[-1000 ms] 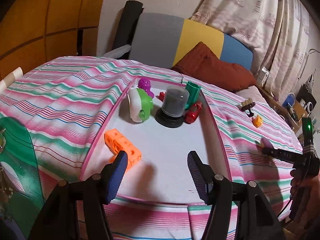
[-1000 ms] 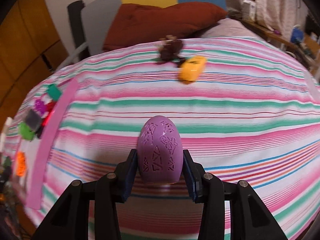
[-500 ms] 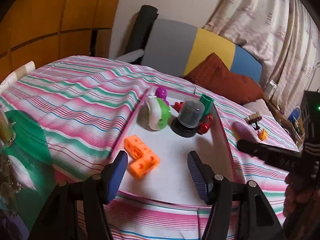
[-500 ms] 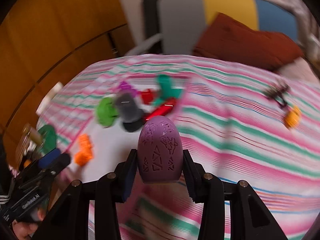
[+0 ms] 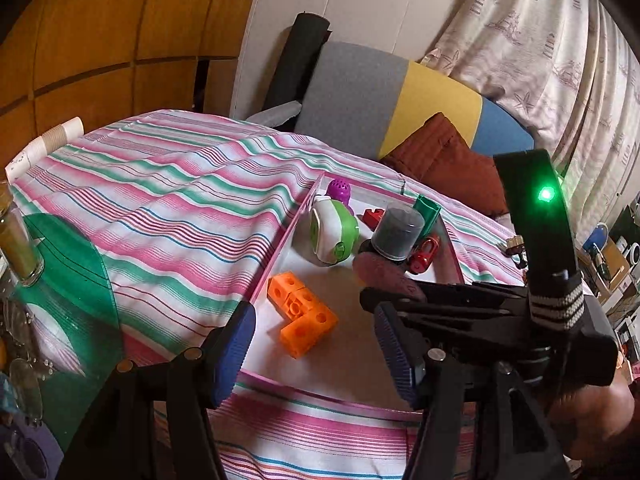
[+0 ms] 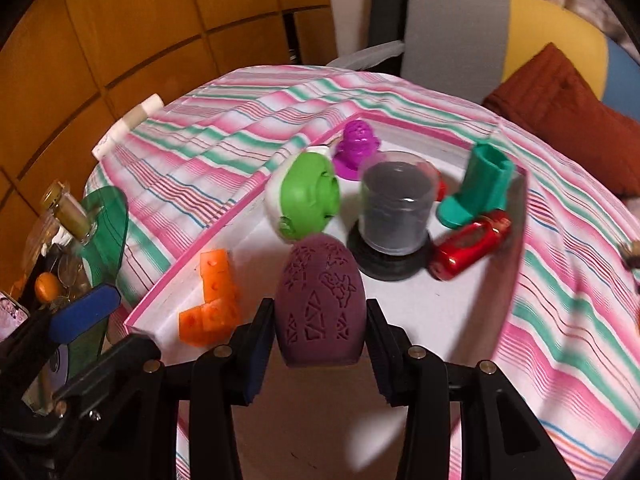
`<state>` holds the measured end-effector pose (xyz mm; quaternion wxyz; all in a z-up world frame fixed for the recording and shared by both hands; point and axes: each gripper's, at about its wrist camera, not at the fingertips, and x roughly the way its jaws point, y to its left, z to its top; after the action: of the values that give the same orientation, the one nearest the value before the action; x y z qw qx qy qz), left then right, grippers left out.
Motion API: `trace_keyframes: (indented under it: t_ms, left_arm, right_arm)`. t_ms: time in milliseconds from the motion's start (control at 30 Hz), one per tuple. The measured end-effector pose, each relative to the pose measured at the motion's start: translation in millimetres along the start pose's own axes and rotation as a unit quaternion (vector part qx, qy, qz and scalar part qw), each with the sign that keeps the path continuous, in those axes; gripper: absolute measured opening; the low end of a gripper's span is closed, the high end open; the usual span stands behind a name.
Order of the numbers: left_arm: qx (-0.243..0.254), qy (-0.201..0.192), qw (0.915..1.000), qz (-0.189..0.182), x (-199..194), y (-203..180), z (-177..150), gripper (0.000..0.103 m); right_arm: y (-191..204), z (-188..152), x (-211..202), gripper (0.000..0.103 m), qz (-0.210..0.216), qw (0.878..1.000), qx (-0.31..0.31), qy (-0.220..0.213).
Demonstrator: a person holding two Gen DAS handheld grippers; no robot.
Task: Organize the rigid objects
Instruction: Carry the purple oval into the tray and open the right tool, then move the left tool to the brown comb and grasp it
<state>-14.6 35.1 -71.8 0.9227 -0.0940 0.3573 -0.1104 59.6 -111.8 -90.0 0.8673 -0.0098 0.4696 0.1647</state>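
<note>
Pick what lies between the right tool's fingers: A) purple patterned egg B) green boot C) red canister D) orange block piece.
A: in the right wrist view the purple patterned egg sits between the right tool fingers, above the pink-rimmed tray.

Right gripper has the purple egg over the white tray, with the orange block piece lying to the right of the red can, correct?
Not quite. In the right wrist view the right gripper does carry the purple egg over the white tray, its jaws just opening, but the orange block piece lies left of the red can, near the tray's left wall.
</note>
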Motion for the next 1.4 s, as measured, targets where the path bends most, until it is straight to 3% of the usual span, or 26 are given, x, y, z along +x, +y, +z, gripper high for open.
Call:
trace_keyframes:
  t_ms: [33, 100, 333, 933, 1200, 1400]
  left_arm:
    - [-0.001, 0.001, 1.0, -0.001, 0.1, 0.5, 0.1, 0.062]
    - [-0.004, -0.002, 1.0, 0.001, -0.4, 1.5, 0.1, 0.062]
    - [0.004, 0.006, 0.9999, -0.012, 1.8, -6.7, -4.2, 0.062]
    - [0.079, 0.025, 0.9951, -0.054, 2.5, -61.2, -13.7, 0.062]
    - [0.135, 0.042, 0.986, -0.09, 6.5, -114.1, -12.3, 0.062]
    - [0.189, 0.068, 0.9702, -0.136, 17.6, -175.7, -8.8, 0.063]
  right_arm:
    - [-2.1, -0.4, -3.6, 0.055, 0.003, 1.0, 0.005, -0.006]
    - [-6.4, -2.0, -13.9, 0.059, 0.014, 0.999, 0.018, -0.024]
    - [-30.9, -20.3, -54.8, 0.06, -0.014, 0.998, 0.041, -0.054]
    - [-169.0, -100.0, -95.8, 0.063, -0.132, 0.981, 0.145, -0.007]
    - [-227.9, -122.1, -120.3, 0.068, -0.181, 0.972, 0.15, -0.003]
    - [-267.5, -137.0, -137.2, 0.07, -0.225, 0.963, 0.146, -0.011]
